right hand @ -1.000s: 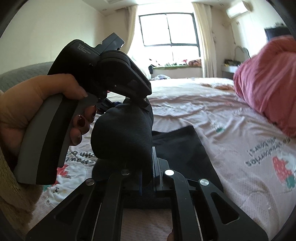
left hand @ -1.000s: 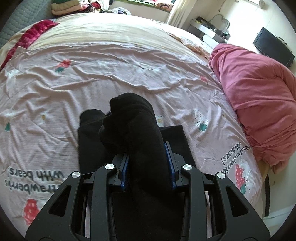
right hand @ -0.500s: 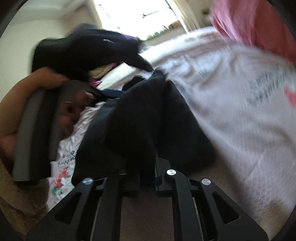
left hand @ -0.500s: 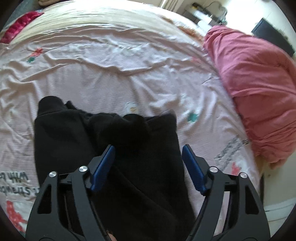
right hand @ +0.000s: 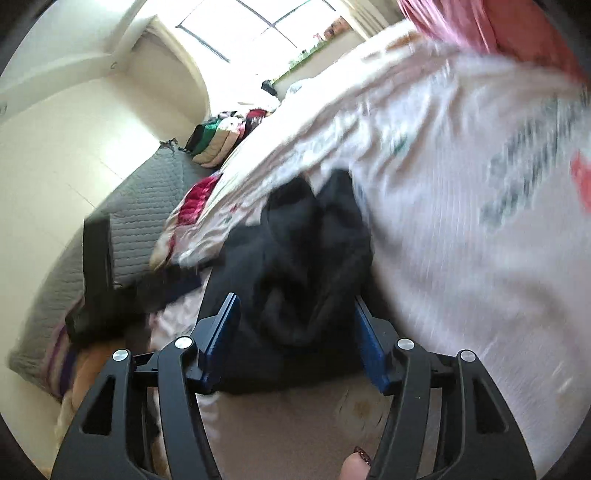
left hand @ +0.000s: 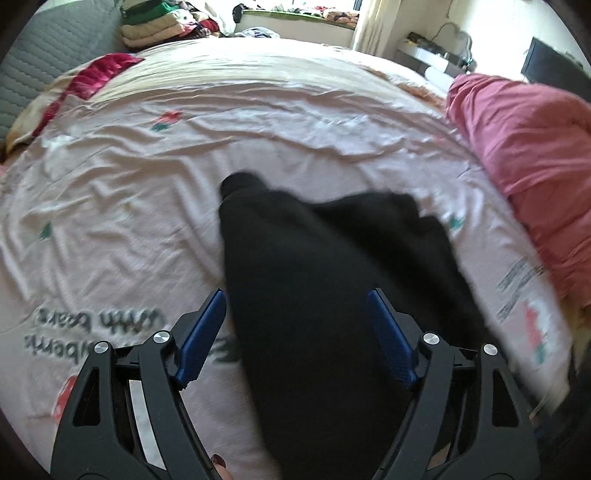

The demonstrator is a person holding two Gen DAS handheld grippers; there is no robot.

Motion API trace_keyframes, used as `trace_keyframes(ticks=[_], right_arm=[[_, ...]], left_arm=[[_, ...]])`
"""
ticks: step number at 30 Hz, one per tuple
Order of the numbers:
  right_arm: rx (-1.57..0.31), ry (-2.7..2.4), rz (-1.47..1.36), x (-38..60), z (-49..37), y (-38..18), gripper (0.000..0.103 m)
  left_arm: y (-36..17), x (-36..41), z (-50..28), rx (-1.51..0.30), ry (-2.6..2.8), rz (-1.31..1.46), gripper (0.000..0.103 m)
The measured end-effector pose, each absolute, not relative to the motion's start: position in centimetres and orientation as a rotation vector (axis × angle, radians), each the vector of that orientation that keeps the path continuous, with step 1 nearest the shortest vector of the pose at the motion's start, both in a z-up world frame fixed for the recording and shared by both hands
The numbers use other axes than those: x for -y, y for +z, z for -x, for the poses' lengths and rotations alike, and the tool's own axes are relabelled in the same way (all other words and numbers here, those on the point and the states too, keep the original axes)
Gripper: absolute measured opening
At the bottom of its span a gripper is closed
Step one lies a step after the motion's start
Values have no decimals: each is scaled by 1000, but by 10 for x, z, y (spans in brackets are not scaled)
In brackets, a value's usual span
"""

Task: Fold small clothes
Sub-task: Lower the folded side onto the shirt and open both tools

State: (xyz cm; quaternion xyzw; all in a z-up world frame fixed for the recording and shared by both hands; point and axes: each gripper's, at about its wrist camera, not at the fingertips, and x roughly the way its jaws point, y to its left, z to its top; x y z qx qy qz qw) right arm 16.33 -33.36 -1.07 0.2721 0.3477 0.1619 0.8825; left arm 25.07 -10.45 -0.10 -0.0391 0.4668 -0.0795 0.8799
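Observation:
A black garment (left hand: 314, 258) lies on the pink printed bedsheet (left hand: 184, 166), bunched and doubled over itself. In the left wrist view it runs up between the blue pads of my left gripper (left hand: 296, 295). Those jaws are opening, stand wide, and neither pad presses the cloth. The right wrist view is tilted and blurred. There the garment (right hand: 306, 240) sits in a heap between the pads of my right gripper (right hand: 294, 299), whose jaws are also opening and are clear of the cloth. A blurred dark shape (right hand: 96, 277) at the left may be the other gripper.
A bulky pink-red duvet (left hand: 524, 147) is heaped along the bed's right side. A red cloth (left hand: 99, 70) and a grey quilted headboard (left hand: 44, 55) are at the far left. Folded clothes (left hand: 159, 22) are stacked at the back. A desk and dark screen (left hand: 546, 62) stand beyond the bed.
Both grippers were shut on the raised black garment and have opened. The garment has dropped onto the sheet. The right wrist view has rolled and swung sideways.

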Motion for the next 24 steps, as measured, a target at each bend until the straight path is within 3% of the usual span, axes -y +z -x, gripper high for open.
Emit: trace_keyframes(ticks=[9,11,13,16,21,24], right_arm=[[-865,264,-228,285,-247,1,59],[-951,255,-259,286,-264,-19,54],[-991,275,-316,287,-271,-34,28],[-972,305,-291,283,-269,-37,18],[-815,354,-259,292,-253,0,14],[-845,290,-125,281,-257,-5,14]], left_arm=[[-13,101,-234,-977,-186,78,71],[-13,101,-233,-974,-191,73,71],[-13,101,-232,-975,-194,76,71],[-14,103,-230,-975,-199,68,71],[-13,104,-227,-972,-220,72,72],[-16,105,-225,-975,-233,76,76]])
